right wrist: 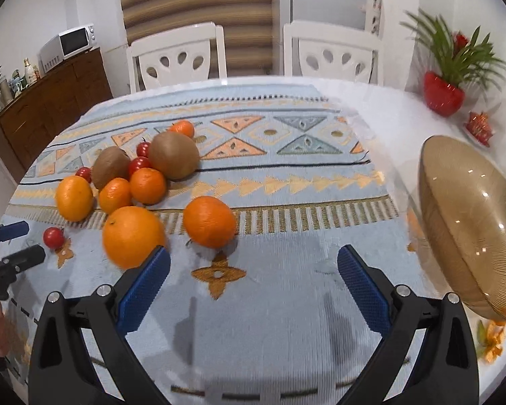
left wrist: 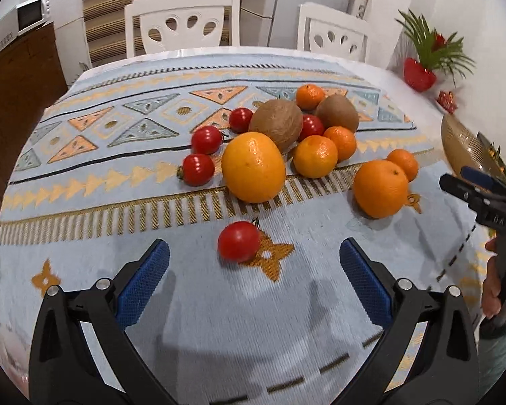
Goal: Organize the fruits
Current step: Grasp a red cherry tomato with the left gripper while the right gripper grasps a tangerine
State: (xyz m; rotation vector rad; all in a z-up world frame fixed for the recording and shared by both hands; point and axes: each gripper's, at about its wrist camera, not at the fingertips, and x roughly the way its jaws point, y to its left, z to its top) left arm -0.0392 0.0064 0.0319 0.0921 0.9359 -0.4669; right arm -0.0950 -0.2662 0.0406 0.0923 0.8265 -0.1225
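Fruit pile (left wrist: pixel 270 141) mid-table on patterned cloth (left wrist: pixel 219 320); amber bowl (right wrist: pixel 469 229) far right. Left gripper (left wrist: pixel 254 263) & right gripper (right wrist: pixel 253 266): both spread wide, holding nothing.

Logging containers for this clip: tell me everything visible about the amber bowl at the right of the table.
The amber bowl is translucent brownish, glass or plastic by its look, with fine concentric ribbing and light glints. It sits at the table's right edge, off the patterned cloth, largely cut off in the left wrist view. Its inside is hidden. Neither hand-held gripper touches it; orange scraps lie just in front.
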